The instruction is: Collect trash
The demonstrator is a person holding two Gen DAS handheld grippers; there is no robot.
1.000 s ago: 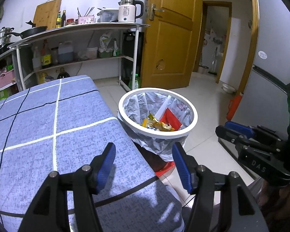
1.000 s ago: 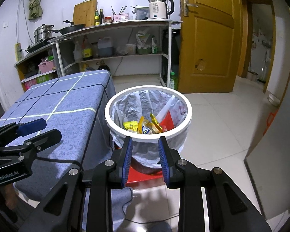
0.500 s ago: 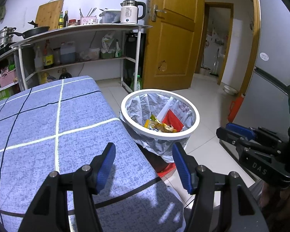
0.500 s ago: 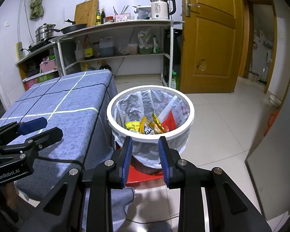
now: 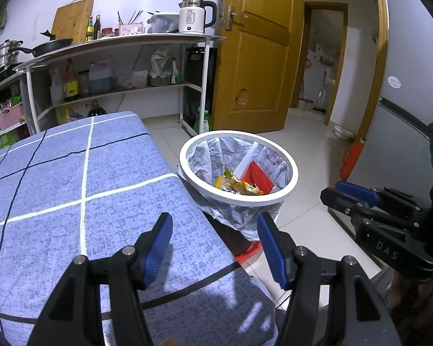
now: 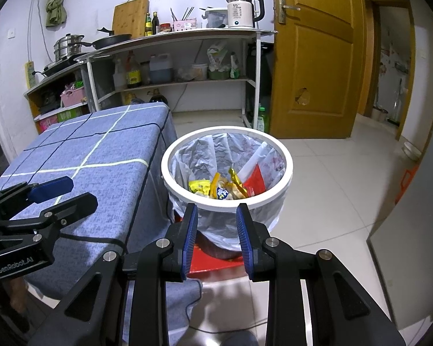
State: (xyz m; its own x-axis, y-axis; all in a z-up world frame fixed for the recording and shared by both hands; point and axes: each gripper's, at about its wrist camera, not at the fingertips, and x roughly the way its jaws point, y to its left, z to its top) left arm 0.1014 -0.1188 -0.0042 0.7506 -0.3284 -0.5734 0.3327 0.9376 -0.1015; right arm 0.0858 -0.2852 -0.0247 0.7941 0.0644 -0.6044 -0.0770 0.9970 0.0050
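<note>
A white-rimmed trash bin (image 5: 285,191) (image 6: 170,186) lined with a grey bag stands on the floor beside the table. Inside lie yellow and red snack wrappers (image 5: 239,186) (image 6: 219,187) and a white strip. My left gripper (image 5: 215,239) is open and empty above the table's near corner, left of the bin. My right gripper (image 6: 216,230) is open with a narrower gap and empty, just in front of the bin. Each gripper shows in the other's view: the right one (image 5: 358,199), the left one (image 6: 57,193).
The table has a blue checked cloth (image 5: 72,184) (image 6: 101,155). A metal shelf unit (image 5: 124,66) with bottles, pans and a kettle (image 5: 193,16) stands at the back. A wooden door (image 5: 259,57) is behind the bin, a grey fridge (image 5: 404,150) at right. Tiled floor surrounds the bin.
Both grippers have drawn back and risen very slightly, so the bin sits a little lower and farther right in the views. Their jaws have not changed.
</note>
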